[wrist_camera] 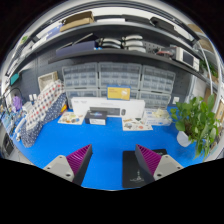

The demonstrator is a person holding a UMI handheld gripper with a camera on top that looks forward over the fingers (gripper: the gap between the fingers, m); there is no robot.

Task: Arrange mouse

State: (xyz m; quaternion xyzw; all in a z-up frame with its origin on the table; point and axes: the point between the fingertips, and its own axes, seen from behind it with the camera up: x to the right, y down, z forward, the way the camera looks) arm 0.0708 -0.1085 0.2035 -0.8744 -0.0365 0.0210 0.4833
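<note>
My view shows a blue table surface (pixel 100 150), a white cabinet (pixel 105 106) at its far edge, grey drawer units (pixel 120 75) behind, shelving (pixel 100 40) above, and a potted plant (pixel 195 120) beside.

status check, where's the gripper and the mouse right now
Gripper open, nothing between the fingers, held above the blue table. Mouse not identifiable in view. Nothing close ahead; potted plant off to one side, white boxes at the far edge.

We cannot make out the small items (pixel 100 118) at the far edge of the blue desk (pixel 105 155); the shelf (pixel 110 45) contents above are too small to tell.
</note>
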